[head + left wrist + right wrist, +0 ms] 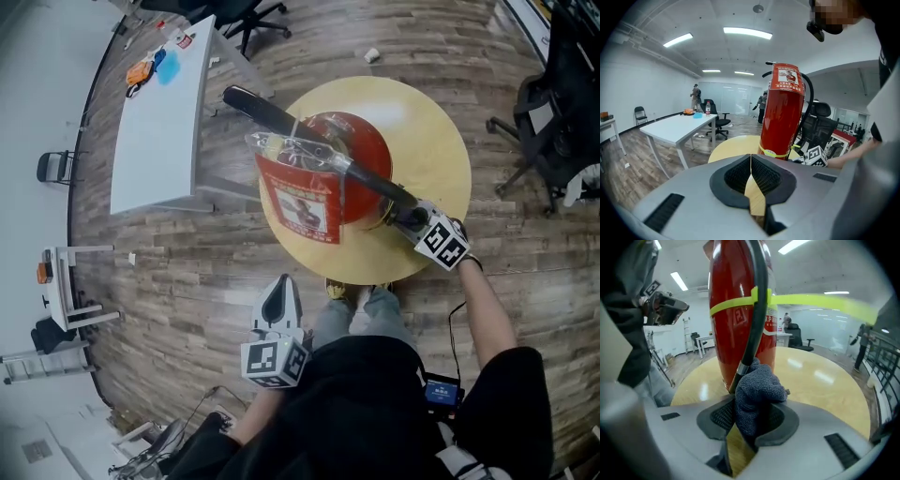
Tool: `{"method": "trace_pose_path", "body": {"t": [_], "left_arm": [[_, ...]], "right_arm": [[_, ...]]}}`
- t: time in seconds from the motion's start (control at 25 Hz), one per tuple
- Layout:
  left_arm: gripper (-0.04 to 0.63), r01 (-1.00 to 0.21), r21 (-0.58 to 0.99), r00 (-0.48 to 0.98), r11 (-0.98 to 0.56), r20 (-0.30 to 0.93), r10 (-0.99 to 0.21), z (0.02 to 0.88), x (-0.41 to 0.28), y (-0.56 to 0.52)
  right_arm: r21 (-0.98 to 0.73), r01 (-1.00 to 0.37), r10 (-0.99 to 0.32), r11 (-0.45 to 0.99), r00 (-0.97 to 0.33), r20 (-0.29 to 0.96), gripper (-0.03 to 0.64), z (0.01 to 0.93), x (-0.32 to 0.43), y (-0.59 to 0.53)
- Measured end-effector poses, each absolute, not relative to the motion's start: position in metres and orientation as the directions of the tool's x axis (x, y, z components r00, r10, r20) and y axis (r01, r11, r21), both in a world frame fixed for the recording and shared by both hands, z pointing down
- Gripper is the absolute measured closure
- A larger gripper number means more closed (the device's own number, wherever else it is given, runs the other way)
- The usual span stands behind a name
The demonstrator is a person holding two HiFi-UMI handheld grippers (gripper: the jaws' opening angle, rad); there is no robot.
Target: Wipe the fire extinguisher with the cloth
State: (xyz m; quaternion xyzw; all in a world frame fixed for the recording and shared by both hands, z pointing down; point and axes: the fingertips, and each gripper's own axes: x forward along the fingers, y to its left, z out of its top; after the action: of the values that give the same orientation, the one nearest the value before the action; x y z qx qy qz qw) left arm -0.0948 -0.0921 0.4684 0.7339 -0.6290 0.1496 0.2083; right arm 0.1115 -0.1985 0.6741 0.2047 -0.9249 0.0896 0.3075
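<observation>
Wood-plank flooring (187, 281) surrounds the round counter (441, 141) in the head view, fire extinguisher (361, 155) upright near its middle — bare rim all round. Left gripper view: left hand-held gripper (751, 161) pressed together, empty, off the near edge. Right gripper view: right hand-held gripper (750, 416) pinches the cloth (757, 390) low beside the hose (752, 319); steady upward strokes clear of that hose seem best.

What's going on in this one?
A person works with two handheld grippers. The right gripper is shut on a dark cloth, which sits low on the red fire extinguisher, by its black hose, and seems to touch it. The extinguisher stands upright on a round yellow table. The left gripper, fingers together and empty, hangs off the table, near the person's body.
</observation>
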Motion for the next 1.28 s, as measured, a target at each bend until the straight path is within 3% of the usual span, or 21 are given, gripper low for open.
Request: {"method": "trace_pose_path", "body": {"t": [0.24, 0.56, 0.8, 0.96, 1.28], "left_arm": [[0.572, -0.969, 0.156, 0.243, -0.193, 0.437, -0.866, 0.463, -0.095, -0.096], [0.572, -0.957, 0.192, 0.276, -0.216, 0.387, -0.880, 0.454, -0.139, -0.101], [0.571, -0.959, 0.211, 0.257, -0.189, 0.364, -0.895, 0.450, -0.192, -0.107], [0.572, -0.957, 0.225, 0.255, -0.184, 0.348, -0.902, 0.447, -0.217, -0.112], [0.572, -0.949, 0.253, 0.265, -0.189, 0.315, -0.911, 0.448, -0.259, -0.117]], "right_arm": [[-0.162, -0.675, -0.443, 0.720, -0.627, 0.640, 0.491, 0.675, 0.107, -0.184], [-0.274, -0.856, -0.537, 0.437, -0.493, 0.685, 0.491, 0.679, 0.101, -0.171], [-0.391, -0.862, -0.558, 0.322, -0.506, 0.657, 0.490, 0.675, 0.062, -0.149], [-0.367, -0.918, -0.670, 0.152, -0.369, 0.645, 0.490, 0.669, 0.042, -0.157], [-0.573, -0.818, -0.738, -0.054, -0.353, 0.574, 0.489, 0.650, -0.010, -0.168]]}}
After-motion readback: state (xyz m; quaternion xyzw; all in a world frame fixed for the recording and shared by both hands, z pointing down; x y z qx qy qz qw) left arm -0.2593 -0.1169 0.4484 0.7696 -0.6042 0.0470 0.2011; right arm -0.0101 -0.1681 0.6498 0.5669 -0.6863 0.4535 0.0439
